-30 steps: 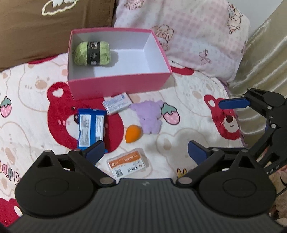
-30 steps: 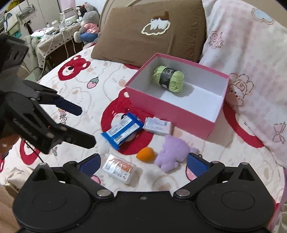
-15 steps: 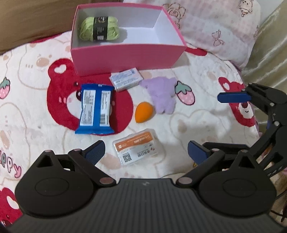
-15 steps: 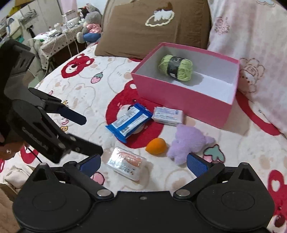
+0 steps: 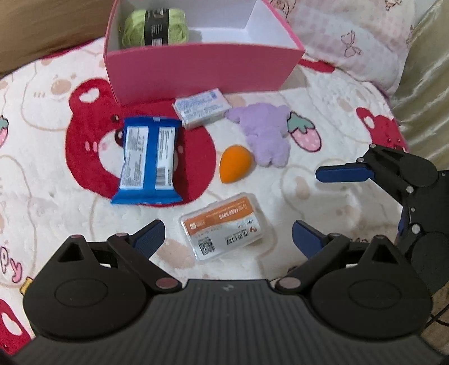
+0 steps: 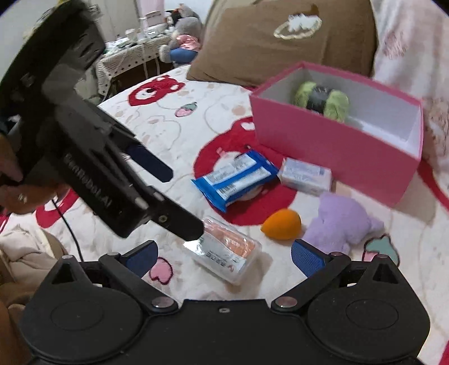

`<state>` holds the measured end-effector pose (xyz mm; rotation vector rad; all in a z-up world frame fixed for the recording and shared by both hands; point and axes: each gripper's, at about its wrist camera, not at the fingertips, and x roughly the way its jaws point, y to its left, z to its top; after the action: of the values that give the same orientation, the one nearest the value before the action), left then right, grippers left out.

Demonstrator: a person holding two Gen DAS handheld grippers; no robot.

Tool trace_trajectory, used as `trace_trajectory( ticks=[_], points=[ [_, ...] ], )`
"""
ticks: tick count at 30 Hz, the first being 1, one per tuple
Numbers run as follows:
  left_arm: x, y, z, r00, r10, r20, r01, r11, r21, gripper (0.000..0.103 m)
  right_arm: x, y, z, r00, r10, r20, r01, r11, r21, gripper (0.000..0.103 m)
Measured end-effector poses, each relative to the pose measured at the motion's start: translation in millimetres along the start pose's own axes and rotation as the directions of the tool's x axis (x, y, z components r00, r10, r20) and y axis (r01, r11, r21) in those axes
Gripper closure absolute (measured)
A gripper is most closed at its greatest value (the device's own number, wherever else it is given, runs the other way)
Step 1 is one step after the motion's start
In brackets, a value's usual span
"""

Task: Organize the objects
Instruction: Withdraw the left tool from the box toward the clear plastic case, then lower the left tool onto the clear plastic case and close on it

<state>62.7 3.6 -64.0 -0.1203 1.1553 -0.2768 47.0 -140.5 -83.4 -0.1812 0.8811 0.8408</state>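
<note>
1. Left wrist view: left gripper (image 5: 228, 238) spread wide, empty, poised low over the bed (image 5: 42, 157). Straight ahead, lying just beyond and between the blue fingertips: the clear orange-labelled case (image 5: 224, 226), flat on the cover, long axis slanting from near-left up to far-right, so skewed to the closing line of the jaws. Beyond the case: orange sponge (image 5: 235, 163); left of that, blue snack packet (image 5: 147, 162); further on, purple plush (image 5: 265, 133) and white tissue pack (image 5: 202, 108), then the pink box (image 5: 202, 70) with green yarn (image 5: 155, 26) inside. Right gripper (image 5: 345, 172) seen to the right of the case, also apart-fingered, holding nothing.

2. Right wrist view: right gripper (image 6: 224, 254) open wide, empty. Same case (image 6: 224, 254) just ahead and slightly left of centre, long axis running near-right to far-left. Left gripper (image 6: 183, 202) reaching in from the left, lower fingertip at the case's far-left end, overlapping it; contact not certain. Pink box (image 6: 336, 157) well beyond, to the right.

3. Judgement: left gripper nearer and better lined up; likely next, a slight twist to square the jaws across the case's short side, then closing, then carrying to the box.
</note>
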Motion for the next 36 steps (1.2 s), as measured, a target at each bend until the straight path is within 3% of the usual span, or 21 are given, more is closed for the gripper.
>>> trace_trajectory(
  ticks=[7, 10, 12, 15, 21, 26, 30, 32, 36],
  points=[
    [17, 1, 0, 1.0, 0.001, -0.021, -0.001, 1.0, -0.017, 0.006, 10, -14, -13, 0.999, 0.027, 0.023, -0.029, 0.995, 0.093, 0.001],
    [25, 2, -1, 1.0, -0.012, -0.022, 0.011, 0.999, -0.043, 0.007, 18, -11, -17, 1.0, -0.001, 0.005, 0.001, 0.997, 0.074, 0.001],
    [28, 3, -3, 1.0, -0.017, -0.022, 0.016, 0.998, -0.053, 0.009, 19, -6, -18, 1.0, -0.001, 0.026, -0.001, 0.999, 0.049, 0.007],
    [30, 7, -5, 0.998, -0.051, -0.021, 0.049, 0.996, -0.074, 0.012, 21, 2, -16, 0.999, 0.017, 0.028, -0.018, 0.999, 0.028, 0.008],
    [26, 6, -9, 0.998, -0.036, 0.053, 0.038, 0.999, -0.025, 0.013, 39, -7, -19, 1.0, -0.008, -0.017, 0.009, 0.997, 0.08, 0.008],
    [40, 11, -12, 0.998, 0.021, 0.059, -0.019, 0.999, -0.033, 0.013, 50, -21, -21, 0.999, 0.01, -0.04, -0.003, 0.986, 0.166, 0.009],
    [53, 22, -10, 0.999, -0.003, 0.034, 0.006, 0.997, -0.081, 0.013, 58, -22, -24, 0.997, 0.015, -0.08, -0.001, 0.984, 0.179, 0.01],
    [55, 23, -12, 1.0, -0.02, 0.021, 0.022, 0.996, -0.086, 0.013, 61, -26, -26, 0.993, 0.057, -0.102, -0.031, 0.969, 0.245, 0.011],
    [63, 32, -15, 0.998, -0.059, 0.004, 0.059, 0.985, -0.16, 0.013, 62, -24, -26, 0.996, 0.059, -0.074, -0.04, 0.971, 0.234, 0.015]
  ],
)
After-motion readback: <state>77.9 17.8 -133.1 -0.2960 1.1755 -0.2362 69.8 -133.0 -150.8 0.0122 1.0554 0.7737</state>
